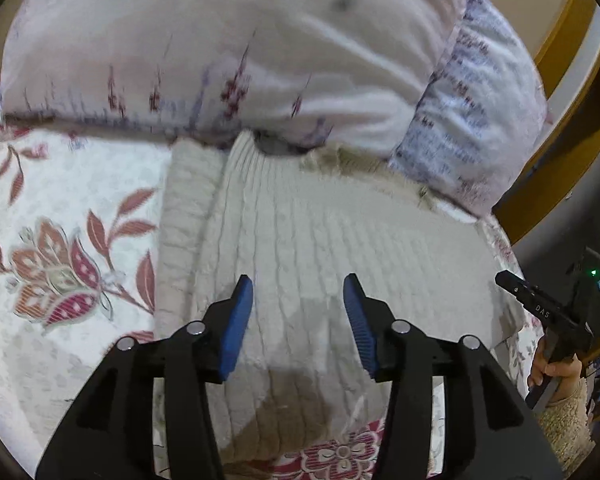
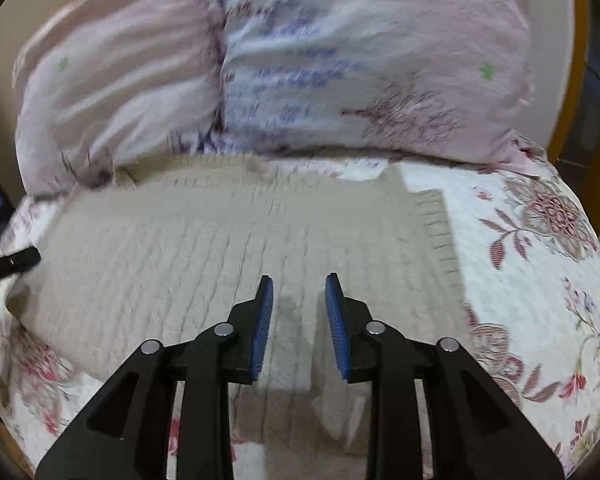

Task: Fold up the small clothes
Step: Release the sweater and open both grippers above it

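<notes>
Sweater (image 1: 300, 240) lies flat on the bed (image 1: 60, 208) under my left tongs (image 1: 298, 292) and right tongs (image 2: 299, 292); I see both released, nothing between them.

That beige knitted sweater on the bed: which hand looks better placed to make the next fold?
Probably the right. The right gripper hangs open over the sweater, and its unfolded ribbed-cuff sleeve lies nearby. The left gripper, also open, faces a side already folded in.
</notes>
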The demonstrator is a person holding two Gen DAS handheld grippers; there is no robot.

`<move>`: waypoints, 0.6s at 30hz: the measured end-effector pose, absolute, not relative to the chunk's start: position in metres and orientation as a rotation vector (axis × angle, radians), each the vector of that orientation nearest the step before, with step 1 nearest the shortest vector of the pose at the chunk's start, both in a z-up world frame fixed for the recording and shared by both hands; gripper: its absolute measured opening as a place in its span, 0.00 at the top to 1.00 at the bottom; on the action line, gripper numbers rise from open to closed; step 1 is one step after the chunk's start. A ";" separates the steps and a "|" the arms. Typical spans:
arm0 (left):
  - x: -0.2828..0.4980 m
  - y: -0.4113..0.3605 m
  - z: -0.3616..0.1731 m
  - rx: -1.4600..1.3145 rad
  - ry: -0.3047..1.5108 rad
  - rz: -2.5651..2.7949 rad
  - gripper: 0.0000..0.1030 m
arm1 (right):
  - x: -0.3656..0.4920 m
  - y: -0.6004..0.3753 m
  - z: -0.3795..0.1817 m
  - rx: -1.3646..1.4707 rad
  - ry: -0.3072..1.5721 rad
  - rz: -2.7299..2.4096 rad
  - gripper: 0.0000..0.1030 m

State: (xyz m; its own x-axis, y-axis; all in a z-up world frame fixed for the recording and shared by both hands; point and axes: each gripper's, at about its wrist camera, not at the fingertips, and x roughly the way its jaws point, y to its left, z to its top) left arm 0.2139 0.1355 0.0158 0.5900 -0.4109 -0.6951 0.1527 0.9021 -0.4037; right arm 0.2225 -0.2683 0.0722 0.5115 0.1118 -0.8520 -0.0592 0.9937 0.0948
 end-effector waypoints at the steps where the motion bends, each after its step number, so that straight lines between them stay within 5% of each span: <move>1: 0.214 0.135 0.012 -0.316 0.888 -0.334 0.54 | 0.225 -0.265 0.059 0.029 1.072 0.096 0.67; 7: 0.212 0.129 0.014 -0.284 0.874 -0.356 0.41 | 0.227 -0.264 0.059 0.025 1.065 0.083 0.65; 12: 0.214 0.161 0.029 -0.456 0.830 -0.354 0.29 | 0.228 -0.260 0.077 0.100 1.017 0.117 0.46; 18: 0.232 0.209 0.021 -0.660 0.891 -0.253 0.29 | 0.243 -0.215 0.082 0.060 1.002 0.224 0.44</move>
